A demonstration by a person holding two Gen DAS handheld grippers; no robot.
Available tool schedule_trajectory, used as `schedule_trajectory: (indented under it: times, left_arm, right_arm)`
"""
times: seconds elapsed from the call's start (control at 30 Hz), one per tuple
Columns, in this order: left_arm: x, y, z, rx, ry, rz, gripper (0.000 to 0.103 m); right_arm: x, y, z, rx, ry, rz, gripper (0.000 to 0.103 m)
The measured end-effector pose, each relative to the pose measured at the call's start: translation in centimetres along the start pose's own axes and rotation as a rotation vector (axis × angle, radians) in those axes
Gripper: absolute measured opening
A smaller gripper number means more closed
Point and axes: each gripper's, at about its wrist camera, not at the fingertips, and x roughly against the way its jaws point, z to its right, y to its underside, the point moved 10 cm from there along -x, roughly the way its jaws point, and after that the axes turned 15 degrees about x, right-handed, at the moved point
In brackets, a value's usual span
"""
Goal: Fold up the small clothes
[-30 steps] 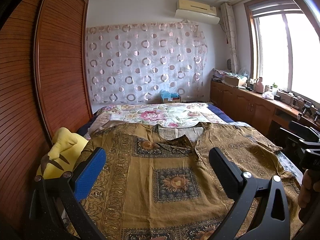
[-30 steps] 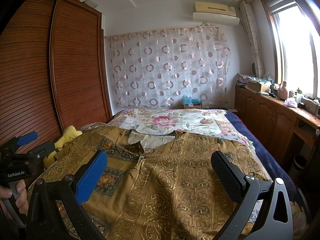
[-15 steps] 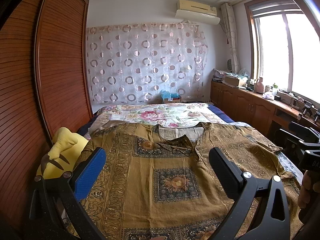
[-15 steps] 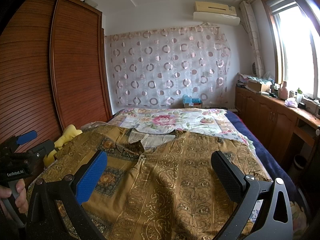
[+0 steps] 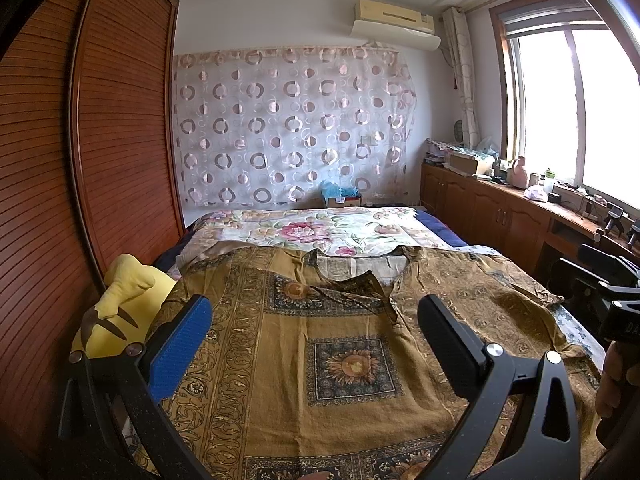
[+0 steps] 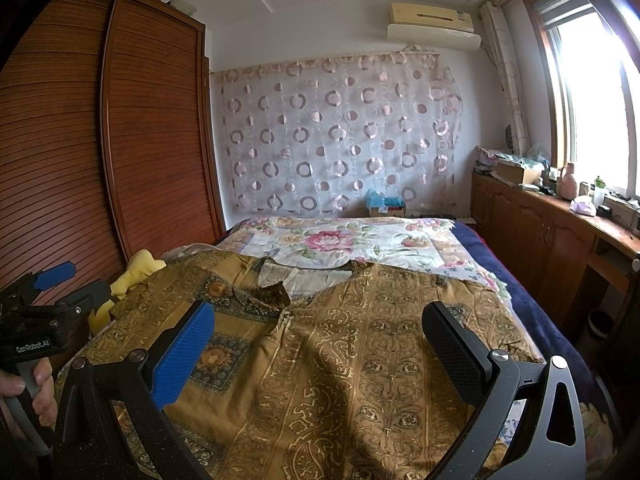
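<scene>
Hovering wide open, left gripper (image 5: pixel 312 320) and right gripper (image 6: pixel 320 328), gripping nothing, touching nothing. Below both, spread flat across near end of bed (image 6: pixel 492 264): brown patterned shirt (image 5: pixel 344 360), neckline toward flowered quilt (image 5: pixel 320 232). Left edge against yellow plush toy (image 5: pixel 116 316) beside wardrobe (image 5: pixel 60 200); right sleeve reaching bed edge. Open quilt beyond collar.

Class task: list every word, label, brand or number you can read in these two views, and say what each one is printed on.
"GenRobot.AI": white print on the black body of the left gripper, right wrist view.
"DA...": partial white letters, cut off, on the black right gripper, left wrist view.
Labels on the small cardboard box by the wall: too small to read.
</scene>
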Motion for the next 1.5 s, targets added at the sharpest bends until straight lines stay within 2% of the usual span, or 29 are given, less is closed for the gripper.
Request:
schedule_trajectory:
  times: [0.4, 0.67, 0.87, 1.17, 1.5]
  left_arm:
    - [0.2, -0.5, 0.0, -0.003, 0.004, -0.004, 0.103]
    - [0.4, -0.2, -0.4, 0.002, -0.036, -0.041, 0.103]
    - [-1.0, 0.7, -3.0, 0.01, -0.066, -0.069, 0.103]
    - [-3.2, 2.5, -6.2, 0.031, -0.068, -0.129, 0.103]
    - [-5.3, 3.2, -9.5, 0.004, -0.079, -0.208, 0.103]
  right_arm:
    - [-0.3, 0.0, -0.5, 0.003, -0.006, 0.003, 0.103]
    - [-0.8, 0.5, -0.9, 0.016, -0.038, -0.014, 0.103]
    - [-1.2, 0.7, -1.6, 0.047, -0.086, -0.029, 0.103]
    - [-2.2, 0.9, -1.9, 0.072, -0.131, -0.057, 0.103]
    - [-5.4, 1.5, -2.0, 0.109, -0.186, -0.131, 0.103]
